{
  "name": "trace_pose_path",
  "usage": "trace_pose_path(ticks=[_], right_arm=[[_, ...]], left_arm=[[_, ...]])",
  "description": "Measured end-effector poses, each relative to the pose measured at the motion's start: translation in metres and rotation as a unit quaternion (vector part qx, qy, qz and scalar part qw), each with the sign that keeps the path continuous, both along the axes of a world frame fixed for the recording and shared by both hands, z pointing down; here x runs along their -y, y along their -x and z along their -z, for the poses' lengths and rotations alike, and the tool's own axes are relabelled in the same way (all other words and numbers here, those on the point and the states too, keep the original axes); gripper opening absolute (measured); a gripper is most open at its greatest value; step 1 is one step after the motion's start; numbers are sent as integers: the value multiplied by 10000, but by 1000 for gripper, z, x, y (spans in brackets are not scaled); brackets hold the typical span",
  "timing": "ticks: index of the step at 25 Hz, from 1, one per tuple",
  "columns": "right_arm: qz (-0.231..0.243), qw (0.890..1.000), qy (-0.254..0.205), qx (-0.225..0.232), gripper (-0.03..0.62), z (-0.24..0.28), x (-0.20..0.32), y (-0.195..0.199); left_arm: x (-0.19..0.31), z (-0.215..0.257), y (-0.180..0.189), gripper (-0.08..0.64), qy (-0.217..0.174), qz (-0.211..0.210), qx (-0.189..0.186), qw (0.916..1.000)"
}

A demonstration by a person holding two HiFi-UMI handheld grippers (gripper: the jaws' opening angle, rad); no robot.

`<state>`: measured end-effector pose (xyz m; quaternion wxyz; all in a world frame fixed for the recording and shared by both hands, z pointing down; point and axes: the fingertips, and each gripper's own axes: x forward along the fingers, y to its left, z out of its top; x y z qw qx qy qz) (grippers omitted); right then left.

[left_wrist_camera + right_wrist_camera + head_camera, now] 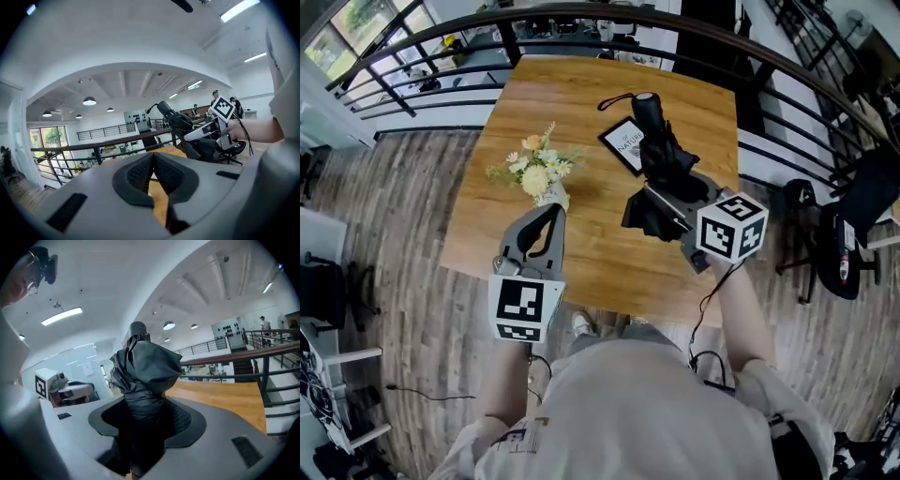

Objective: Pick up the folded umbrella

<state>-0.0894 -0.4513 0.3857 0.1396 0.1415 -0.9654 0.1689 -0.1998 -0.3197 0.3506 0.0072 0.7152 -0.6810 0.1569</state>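
Observation:
The folded black umbrella (pixel 661 159) hangs above the wooden table (pixel 581 253), its handle and wrist loop pointing toward the far edge. My right gripper (pixel 661 202) is shut on the bunched fabric near its lower end. In the right gripper view the umbrella (pixel 145 366) stands up between the pads of the gripper (pixel 143 418). My left gripper (pixel 551 208) is beside the flowers, shut with nothing in it; in its own view the pads of the gripper (pixel 152 157) meet at the tips. The umbrella (pixel 180 124) shows there too, up at the right.
A small vase of flowers (pixel 546 178) stands on the table just beyond the left gripper. A white booklet (pixel 626 142) lies under the umbrella's far end. A dark railing (pixel 581 14) curves round the table's far side. A chair with dark things (pixel 848 234) stands at the right.

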Motion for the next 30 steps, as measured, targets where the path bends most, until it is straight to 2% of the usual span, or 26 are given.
trace_pose_path(ticks=[3,6,9,14,16,20,23,26,30], right_arm=[[-196,9974,-460,516,256,63,-3,-3],[-363,9906,-890,970,256,124,-15,-11],[-489,9830,-1287,1213,258,168,-30,-23],[-839,9655,-1893,1576,261,215,-60,-42],[-954,9600,-1964,1751,262,223,-69,-52],[-1090,9564,-1931,1899,264,223,-84,-69],[-1204,9561,-1968,1809,265,214,-91,-78],[-1331,9576,-1887,1723,265,198,-94,-85],[-1460,9629,-1794,1387,265,168,-93,-90]], left_arm=[[4,47,4,17,-550,-47,183,9983],[-1,90,3,17,-943,-127,336,9949],[-9,127,1,17,-1167,-18,187,9930],[-24,165,-3,17,-1636,-150,332,9859],[-30,170,-6,17,-1767,-168,402,9833],[-37,171,-11,17,-1775,-86,343,9835],[-45,165,-11,17,-1764,-118,382,9835],[-46,147,-9,17,-1498,-116,317,9881],[-44,126,-6,17,-1419,-170,347,9891]])
